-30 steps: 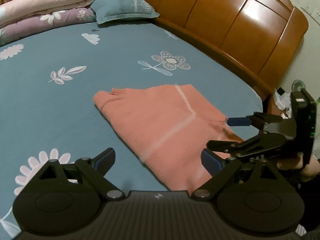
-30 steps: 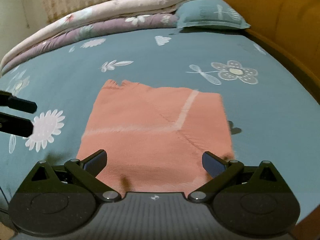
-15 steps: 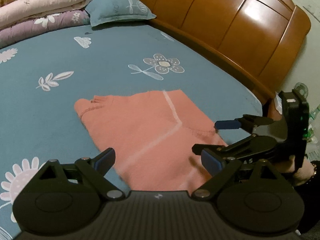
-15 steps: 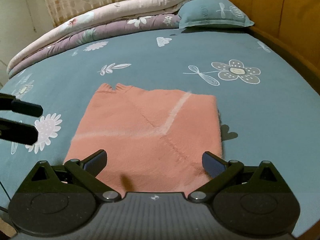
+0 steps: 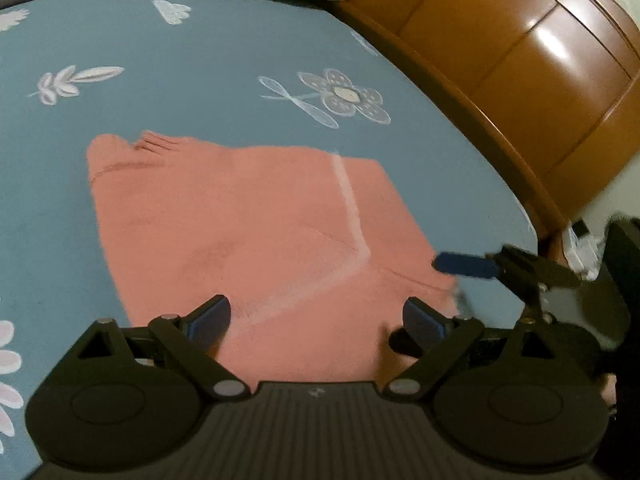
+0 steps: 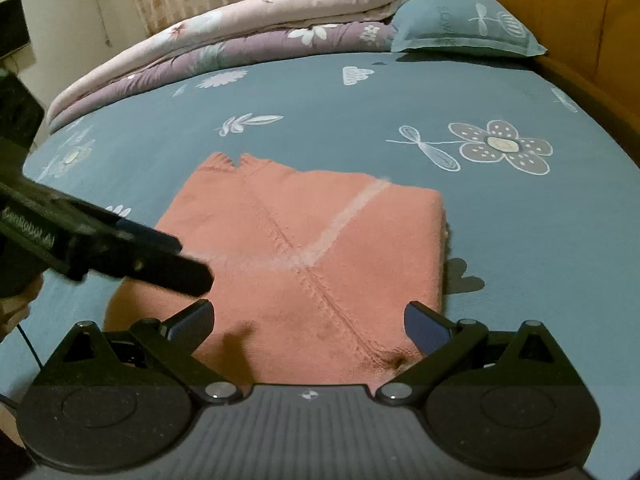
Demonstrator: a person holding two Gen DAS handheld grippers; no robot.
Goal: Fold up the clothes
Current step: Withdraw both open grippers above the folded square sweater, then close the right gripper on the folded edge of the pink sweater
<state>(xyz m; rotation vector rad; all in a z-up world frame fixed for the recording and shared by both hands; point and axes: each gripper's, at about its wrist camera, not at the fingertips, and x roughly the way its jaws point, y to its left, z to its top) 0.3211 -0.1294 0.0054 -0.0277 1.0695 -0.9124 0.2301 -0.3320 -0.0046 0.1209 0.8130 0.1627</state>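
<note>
- Salmon-pink knit garment [image 5: 256, 232] is lying folded into a rough rectangle on the blue floral bedsheet [image 5: 200, 72], near the edge closest to both cameras.
- A pale stripe [image 5: 348, 196] is running across the garment's top layer and bending at a seam; a ribbed edge [image 5: 158, 145] is showing at the far left corner.
- Left gripper [image 5: 316, 316] is hovering over the near edge of the garment with its jaws spread wide; nothing is sitting between the fingers [image 5: 208, 318].
- Right gripper [image 6: 308, 322] is likewise standing wide open above the near edge of the garment [image 6: 304, 248], gripping nothing.
- In the left wrist view, the right gripper [image 5: 468, 266] is reaching in from the right, one blue fingertip lying at the garment's right corner; contact cannot be confirmed.
- In the right wrist view, the left gripper [image 6: 120, 248] is crossing in from the left over the garment's left side.
- Folded quilts [image 6: 248, 36] and a pillow [image 6: 464, 24] are lying at the far end of the bed; a wooden headboard [image 5: 500, 52] is bordering the right side.
</note>
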